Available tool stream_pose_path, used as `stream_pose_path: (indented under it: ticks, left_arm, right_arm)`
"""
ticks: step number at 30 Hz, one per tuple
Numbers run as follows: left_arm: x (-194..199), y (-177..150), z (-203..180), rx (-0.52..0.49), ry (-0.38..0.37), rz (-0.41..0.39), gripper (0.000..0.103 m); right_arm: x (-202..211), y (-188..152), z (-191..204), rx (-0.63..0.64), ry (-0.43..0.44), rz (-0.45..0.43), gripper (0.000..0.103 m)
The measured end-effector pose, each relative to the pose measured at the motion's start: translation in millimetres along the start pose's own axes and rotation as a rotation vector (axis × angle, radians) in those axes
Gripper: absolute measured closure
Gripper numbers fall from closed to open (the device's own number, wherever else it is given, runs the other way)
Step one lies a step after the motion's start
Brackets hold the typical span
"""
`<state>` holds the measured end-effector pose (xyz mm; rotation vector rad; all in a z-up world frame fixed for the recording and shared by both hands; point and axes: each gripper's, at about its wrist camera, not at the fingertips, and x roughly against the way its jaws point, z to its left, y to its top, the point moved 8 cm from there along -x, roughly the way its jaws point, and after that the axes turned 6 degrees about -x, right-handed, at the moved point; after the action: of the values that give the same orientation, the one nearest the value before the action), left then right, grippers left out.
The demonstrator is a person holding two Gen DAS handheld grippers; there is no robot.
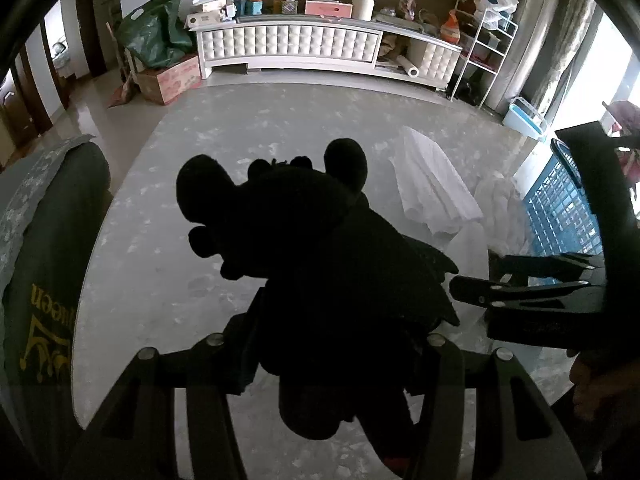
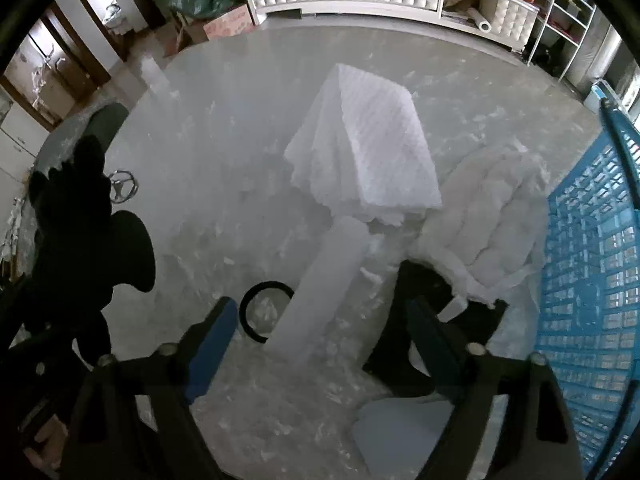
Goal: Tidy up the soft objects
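My left gripper [image 1: 328, 320] is shut on a black plush toy [image 1: 304, 240] and holds it above the round marble table [image 1: 168, 240]. The toy also shows at the left of the right wrist view [image 2: 88, 216]. My right gripper [image 2: 320, 320] is open above the table, its fingers either side of a white foam roll [image 2: 324, 280]. A folded white foam sheet [image 2: 372, 148] lies beyond the roll. A white fluffy cloth [image 2: 492, 216] lies to its right, next to a blue plastic basket [image 2: 592, 280]. The right gripper shows at the right of the left wrist view [image 1: 480, 284].
A black ring [image 2: 256, 312] lies on the table by the roll. A black flat piece [image 2: 424, 320] lies under the right finger. A chair with a dark cover [image 1: 40, 280] stands left of the table. A white cabinet [image 1: 320, 48] is on the far side.
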<state>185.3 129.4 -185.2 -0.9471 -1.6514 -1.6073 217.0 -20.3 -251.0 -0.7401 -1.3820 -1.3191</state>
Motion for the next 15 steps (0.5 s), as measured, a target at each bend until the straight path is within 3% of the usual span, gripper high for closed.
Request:
stream_pose_path:
  ticks: [2, 4, 6, 8, 15]
  left_arm:
    - [-2.0, -1.0, -0.1, -0.002, -0.001, 0.007, 0.052]
    - [-2.8, -0.5, -1.1, -0.003, -0.001, 0.014, 0.052]
    - [-2.0, 0.2, -2.5, -0.008, -0.005, 0.016, 0.052]
    - [-1.0, 1.5, -3.0, -0.015, -0.004, 0.012, 0.052]
    - [5.9, 13.7, -17.2, -0.048, -0.008, -0.010, 0.052]
  right_arm:
    - [-7.2, -1.2, 1.9, 0.003, 0.002, 0.015, 0.045]
    - [-12.2, -3.6, 3.3, 0.012, 0.014, 0.034, 0.055]
    - [-14.5, -6.4, 1.2, 0.024, 0.010, 0.045, 0.082]
    - [-11.1, -5.5, -1.7, 0.022, 0.016, 0.024, 0.087]
    - [18.4, -3.7, -25.0, 0.012, 0.069, -0.042, 0.088]
